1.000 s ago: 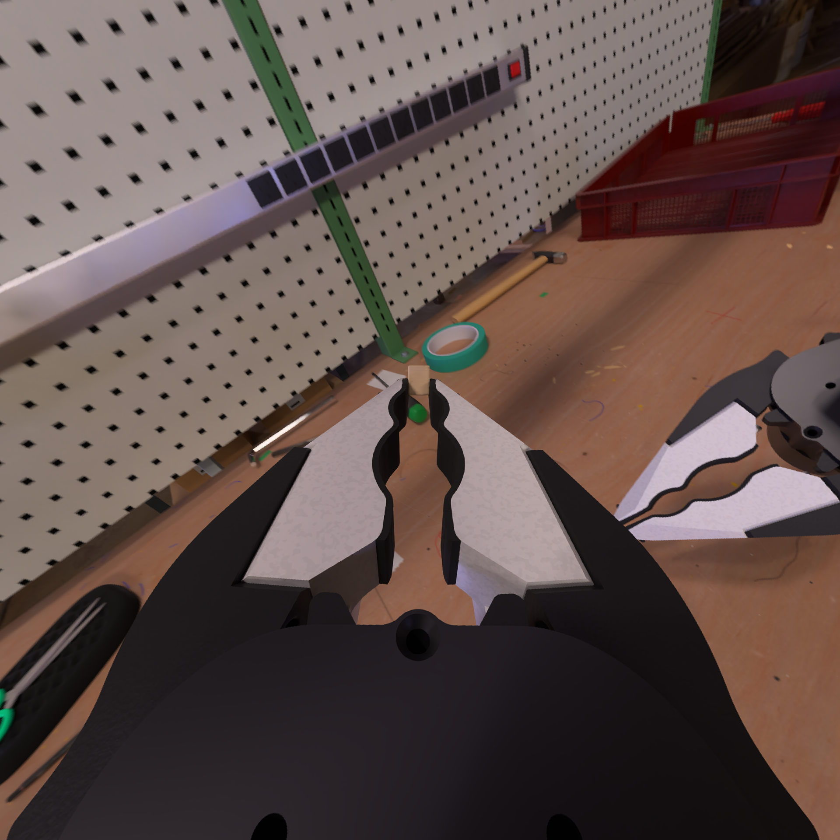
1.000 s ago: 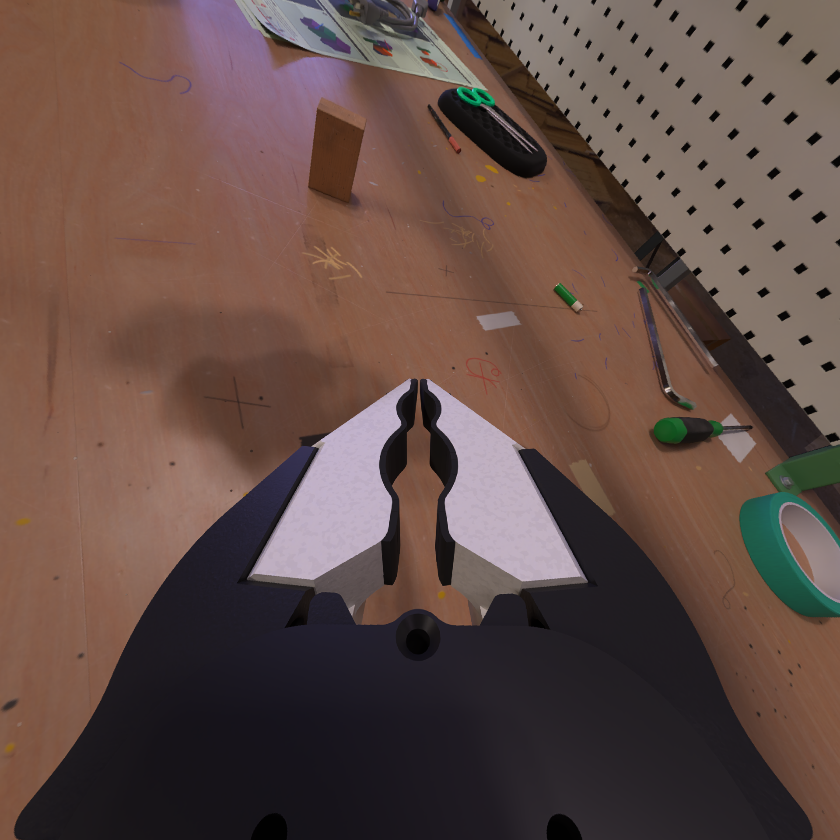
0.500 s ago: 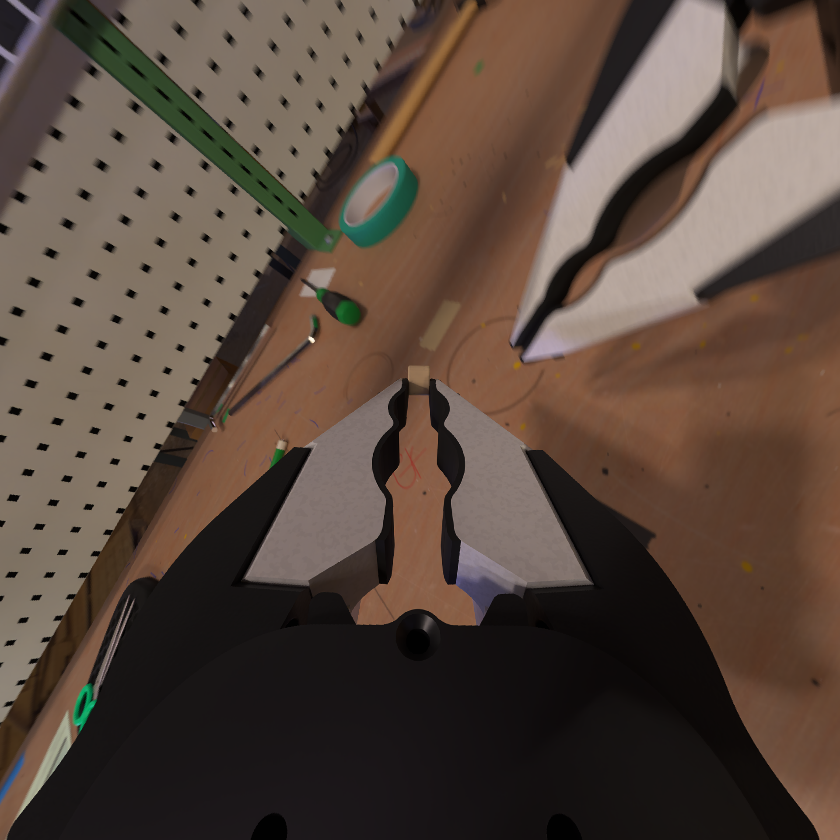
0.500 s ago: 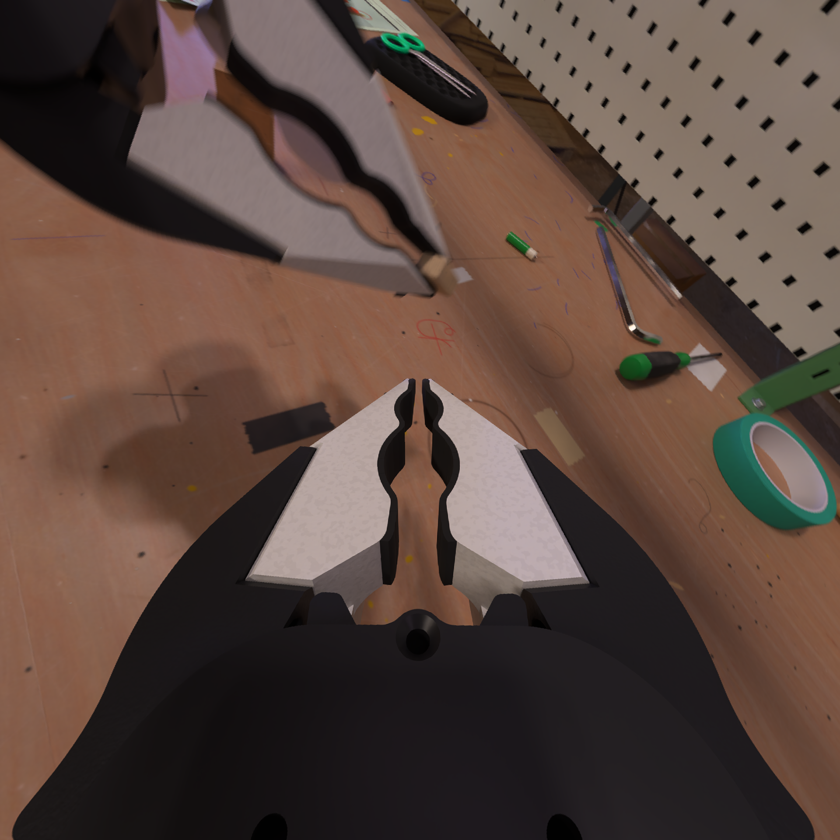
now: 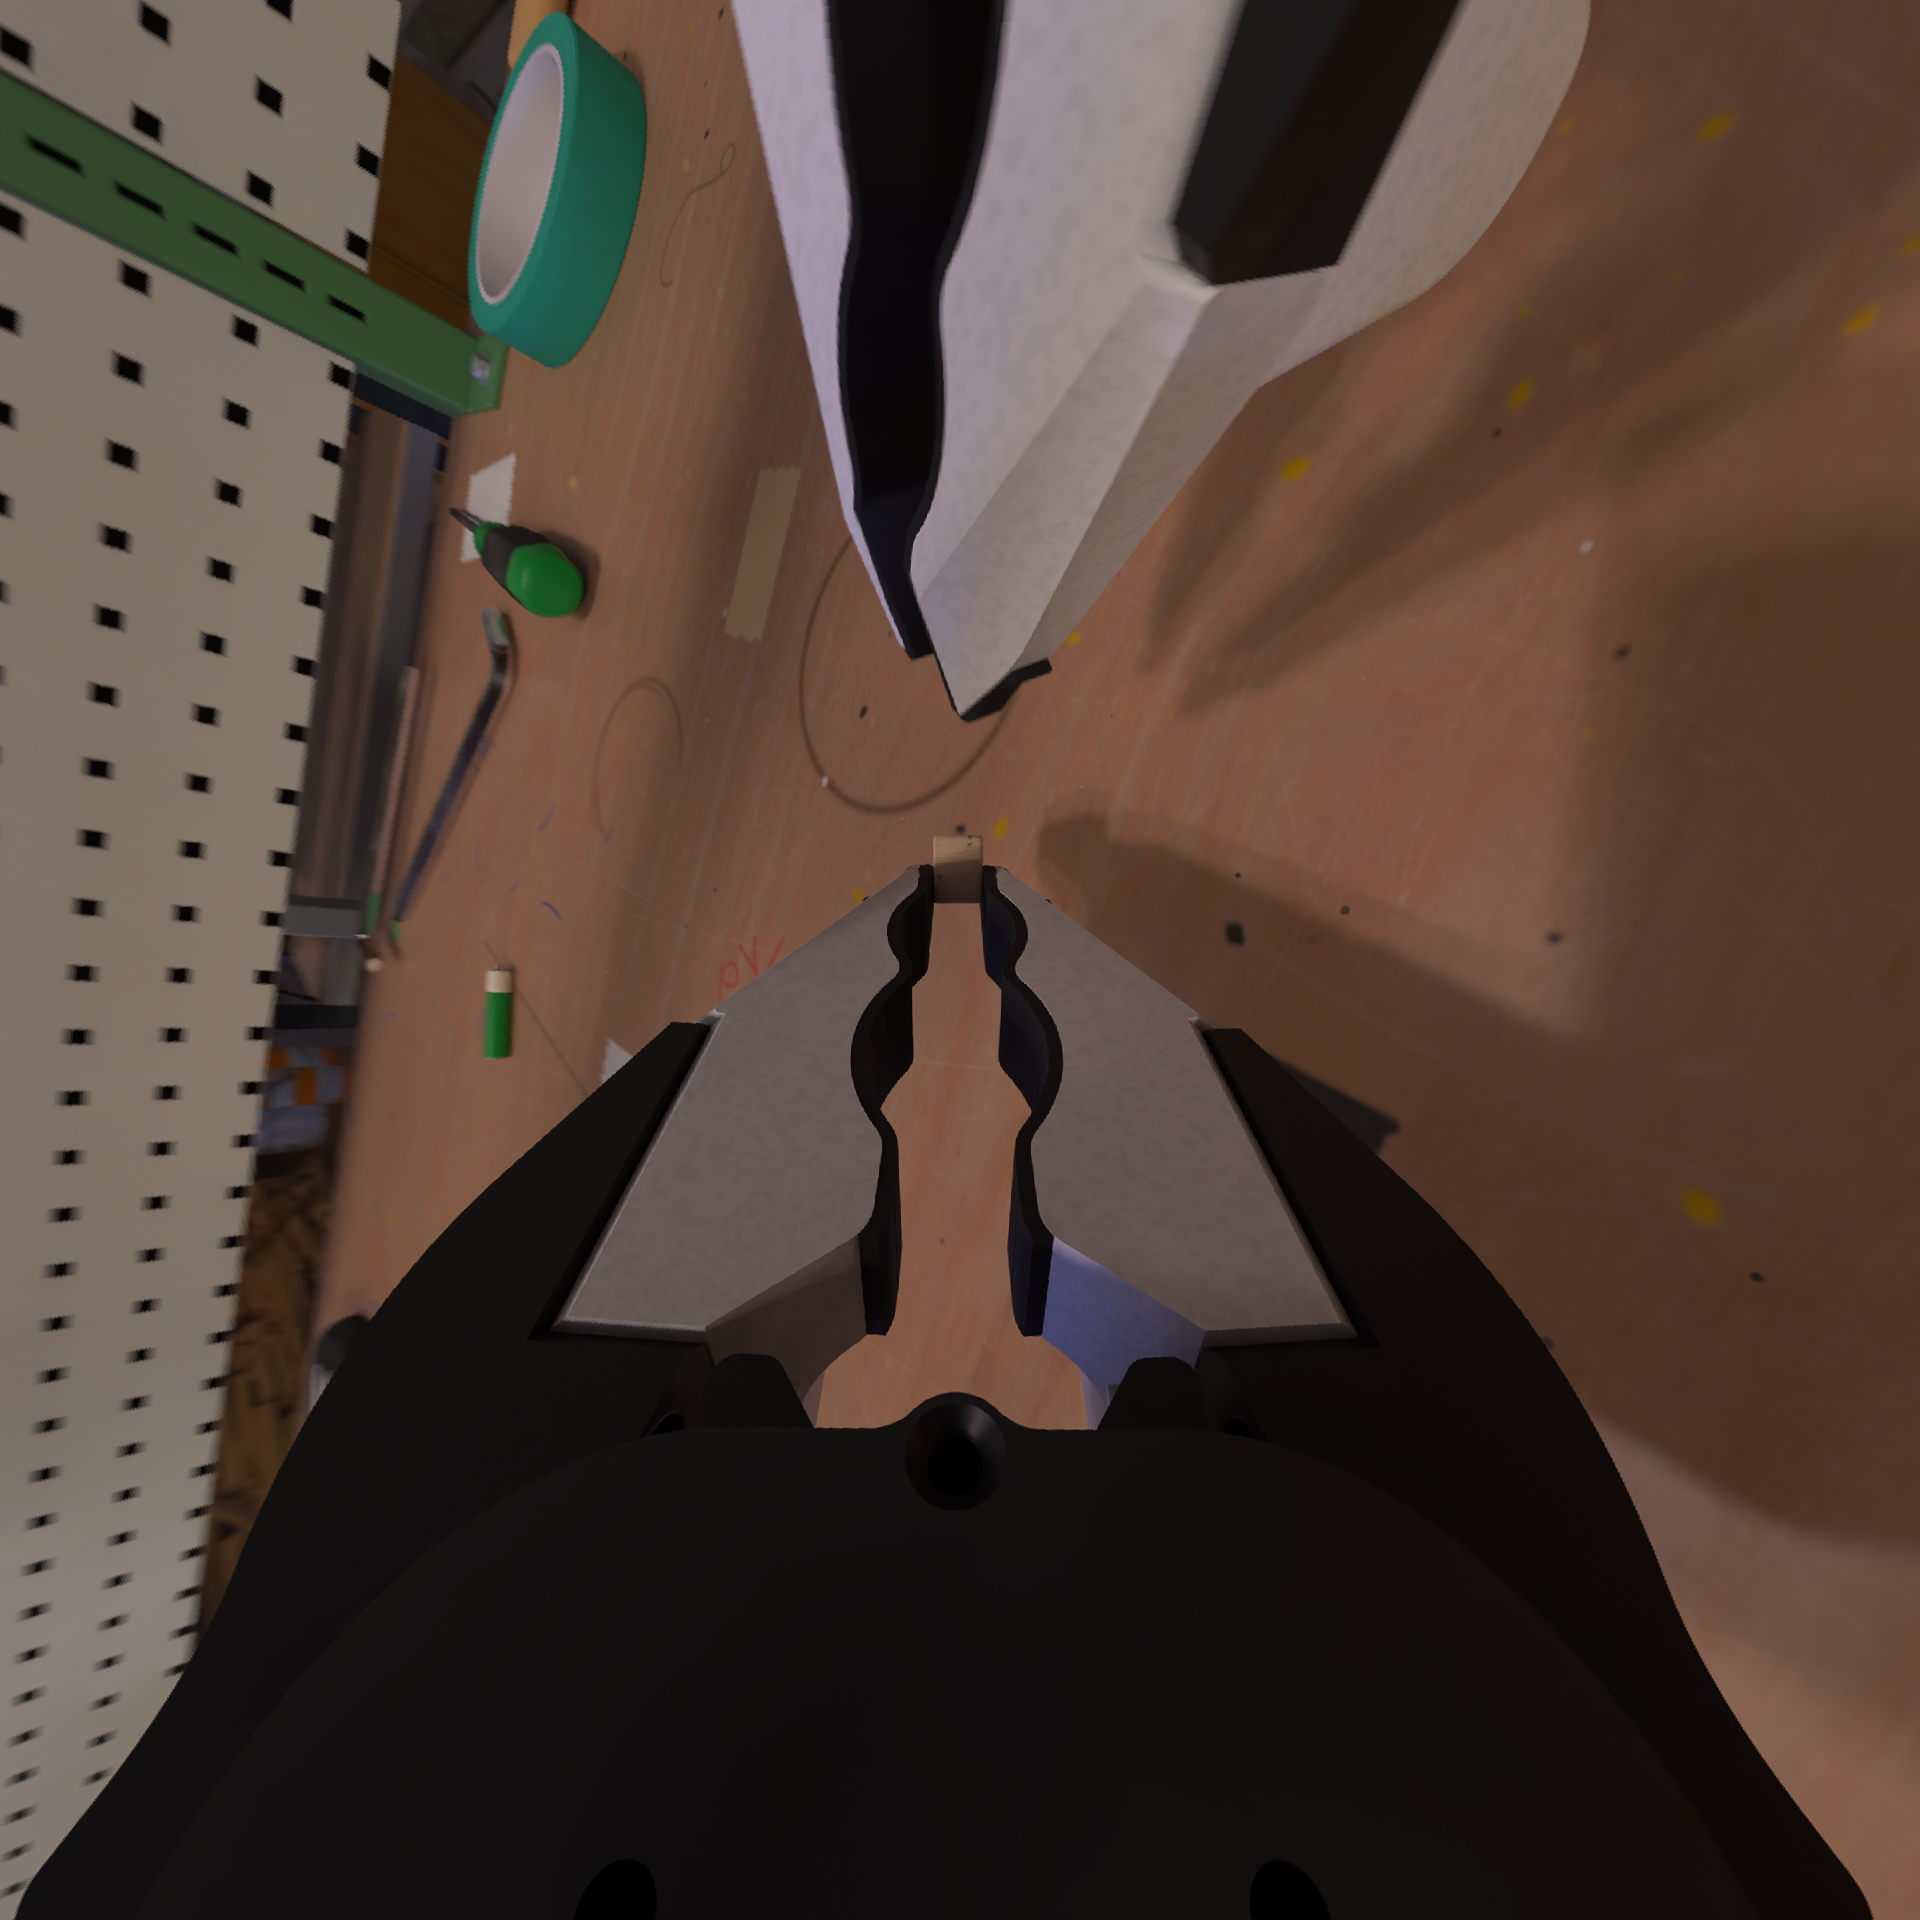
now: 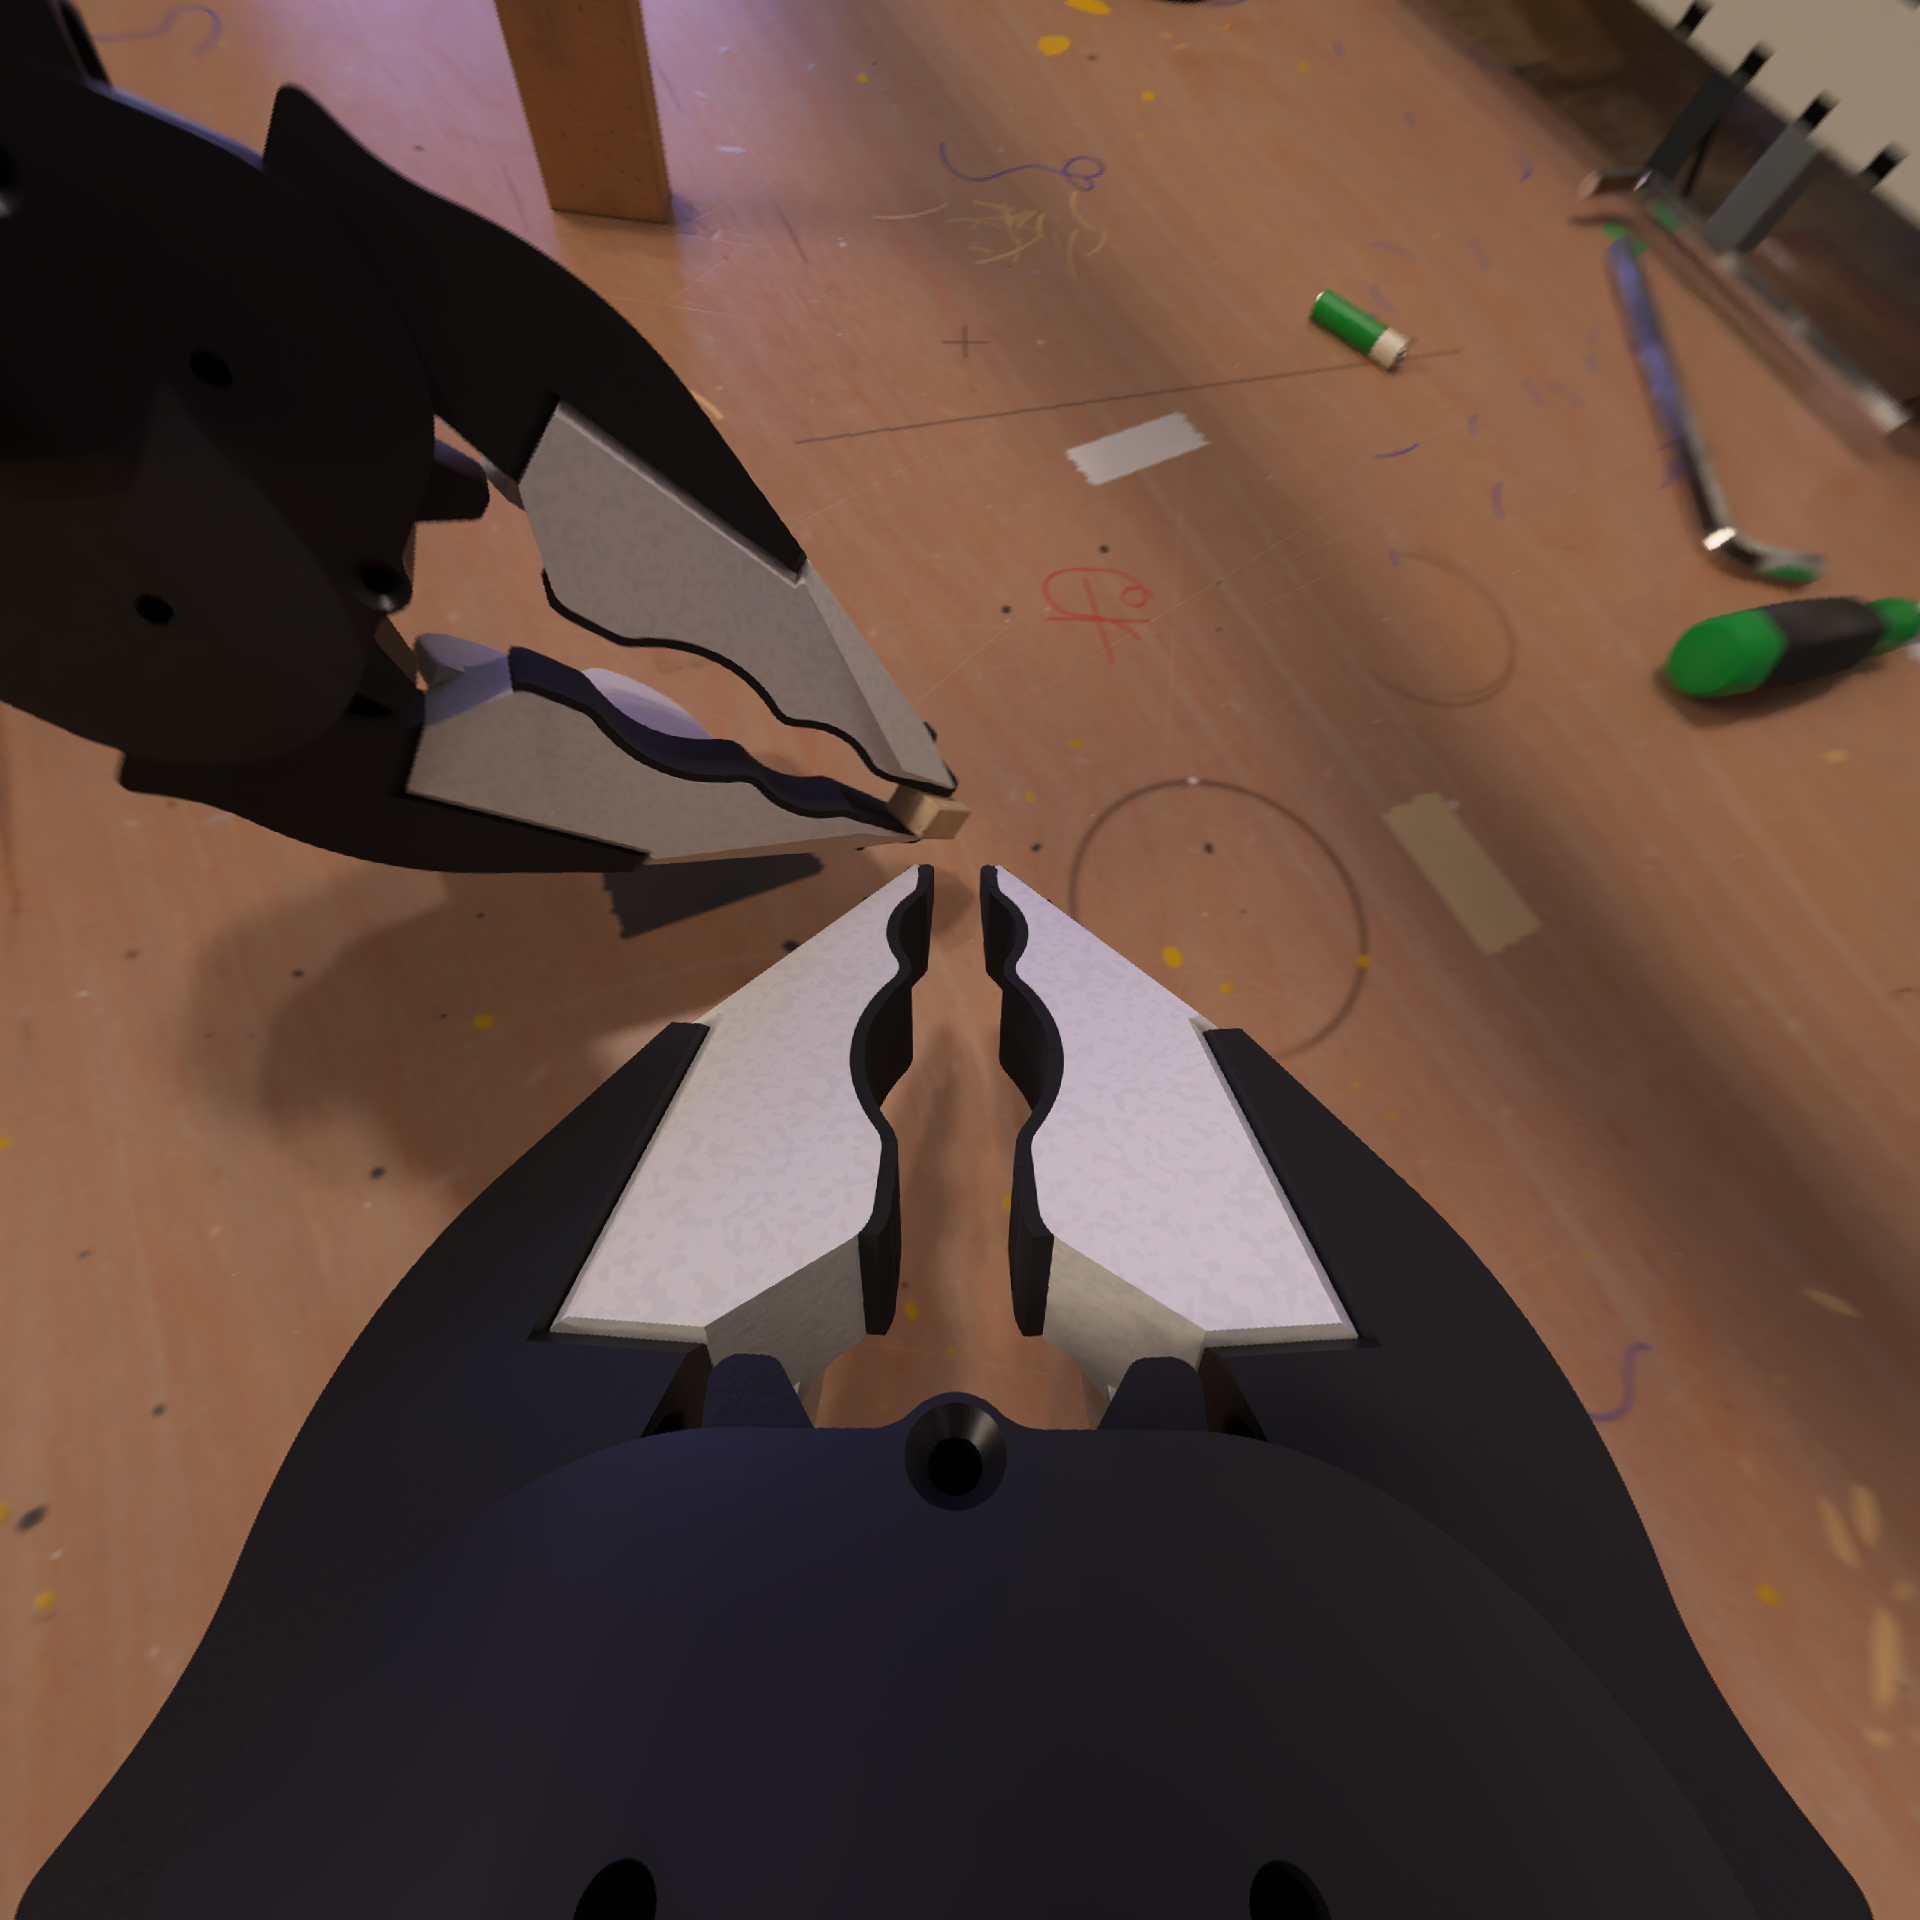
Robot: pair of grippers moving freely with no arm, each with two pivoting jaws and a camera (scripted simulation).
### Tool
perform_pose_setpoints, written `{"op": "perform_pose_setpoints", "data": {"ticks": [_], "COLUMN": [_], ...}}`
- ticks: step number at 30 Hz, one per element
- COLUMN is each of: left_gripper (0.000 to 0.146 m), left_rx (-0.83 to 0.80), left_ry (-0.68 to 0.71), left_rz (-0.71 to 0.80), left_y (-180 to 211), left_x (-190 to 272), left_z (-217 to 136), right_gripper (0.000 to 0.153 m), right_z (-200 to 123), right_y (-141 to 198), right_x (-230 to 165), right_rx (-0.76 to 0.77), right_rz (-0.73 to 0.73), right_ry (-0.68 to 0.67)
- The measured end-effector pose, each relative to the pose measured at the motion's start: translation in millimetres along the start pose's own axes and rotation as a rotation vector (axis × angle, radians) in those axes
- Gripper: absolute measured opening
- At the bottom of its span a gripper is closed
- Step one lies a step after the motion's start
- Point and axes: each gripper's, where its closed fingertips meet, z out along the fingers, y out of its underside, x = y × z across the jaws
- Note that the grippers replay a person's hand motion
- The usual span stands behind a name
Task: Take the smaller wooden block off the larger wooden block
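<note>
The left gripper point(image 5: 957, 875) is clenched on the smaller wooden block point(image 5: 957, 869), a pale little cube pinched only at the very fingertips, with about half of it poking out past them. In the right wrist view the same block point(image 6: 932, 814) hangs just above the wooden workbench point(image 6: 1351, 1195), clear of everything, so it is already off the larger wooden block point(image 6: 592, 104), which stands upright well away at the far edge of that view. The right gripper point(image 6: 957, 881) sits just beside it, tips nearly meeting the cube, its jaws parted by a narrow gap and holding nothing. The step in hand looks like either setting the cube down or passing it across, and either way the shallow tip grip is the weak point: any twist or bump from the other fingers could flip the cube out. For a set-down, it is best to lower straight until the cube touches wood, then spread the fingers slowly and back off along their own line. For a hand-over, the right jaws need to open wider than the cube first and close on its free faces before the left lets go. Farther off lie a green-capped cylinder point(image 6: 1356, 329), a green-handled screwdriver point(image 6: 1787, 644) and a roll of green tape point(image 5: 556, 187) by the pegboard point(image 5: 156, 727), none in the way.
</note>
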Motion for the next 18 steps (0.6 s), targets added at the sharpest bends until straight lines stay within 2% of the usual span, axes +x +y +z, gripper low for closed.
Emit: {"op": "perform_pose_setpoints", "data": {"ticks": [8,18], "left_gripper": [0.008,0.008], "left_rx": [0.068,0.1], "left_ry": [-0.156,-0.192], "left_rz": [0.107,0.172], "left_y": [-11.2,-16.0], "left_x": [-9.0,-8.4], "left_z": [-2.1,-5.0], "right_gripper": [0.015,0.013], "right_z": [5.7,3.8], "right_y": [6.4,0.1], "right_x": [-4.5,-3.4], "right_rx": [0.024,0.101], "right_rz": [0.133,0.333], "right_ry": [-0.111,-0.195]}}
